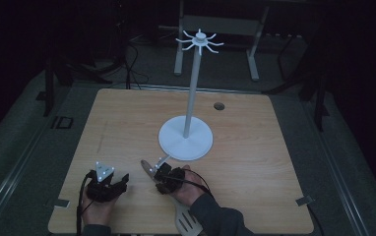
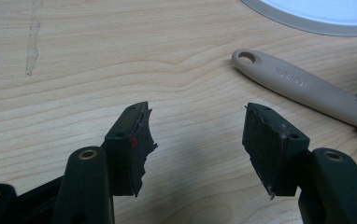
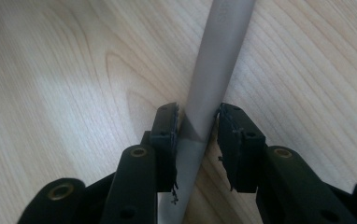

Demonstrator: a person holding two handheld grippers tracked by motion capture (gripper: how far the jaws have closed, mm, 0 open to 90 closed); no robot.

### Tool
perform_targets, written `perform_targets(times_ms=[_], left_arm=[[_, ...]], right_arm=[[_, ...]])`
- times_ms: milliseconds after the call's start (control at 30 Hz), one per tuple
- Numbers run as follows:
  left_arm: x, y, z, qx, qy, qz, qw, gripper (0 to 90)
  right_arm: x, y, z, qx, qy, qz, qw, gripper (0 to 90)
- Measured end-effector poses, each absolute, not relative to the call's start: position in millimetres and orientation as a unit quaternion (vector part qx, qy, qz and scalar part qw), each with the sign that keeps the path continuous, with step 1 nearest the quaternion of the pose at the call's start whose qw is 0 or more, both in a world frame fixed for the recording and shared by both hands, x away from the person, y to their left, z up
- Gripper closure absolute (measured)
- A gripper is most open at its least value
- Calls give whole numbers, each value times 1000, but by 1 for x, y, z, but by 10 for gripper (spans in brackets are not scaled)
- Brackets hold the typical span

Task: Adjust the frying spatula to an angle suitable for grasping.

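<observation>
A grey spatula lies on the wooden table (image 1: 127, 123), its handle end (image 1: 146, 166) with a hanging hole pointing away and its slotted blade (image 1: 188, 223) near the front edge. My right gripper (image 1: 160, 176) is shut on the spatula handle (image 3: 218, 56), both jaws pressed on its sides, seen up close in the right gripper view (image 3: 197, 114). My left gripper (image 1: 119, 181) rests to the left of it, open, with nothing between its jaws (image 2: 195, 112). The handle (image 2: 303, 86) lies just beyond its right jaw. A white hook stand (image 1: 191, 93) rises behind.
The stand's round base (image 1: 185, 140) sits mid-table, just beyond the spatula handle tip; its rim shows in the left gripper view (image 2: 317, 14). Several hooks (image 1: 200, 42) radiate from the pole's top. A small hole (image 1: 219, 105) marks the table's far right. Dark floor surrounds the table.
</observation>
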State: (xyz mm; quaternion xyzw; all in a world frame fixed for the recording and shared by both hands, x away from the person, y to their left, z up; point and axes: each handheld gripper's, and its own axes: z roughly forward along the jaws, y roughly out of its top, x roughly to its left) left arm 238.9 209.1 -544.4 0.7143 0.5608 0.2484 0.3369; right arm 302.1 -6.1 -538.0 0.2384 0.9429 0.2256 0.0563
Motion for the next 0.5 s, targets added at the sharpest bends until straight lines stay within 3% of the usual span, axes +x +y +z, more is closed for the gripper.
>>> perform_targets(times_ms=[500], left_arm=[[239, 209, -545, 715, 562, 247, 335, 418]], right_arm=[[307, -18, -533, 201, 962, 178, 44, 733]])
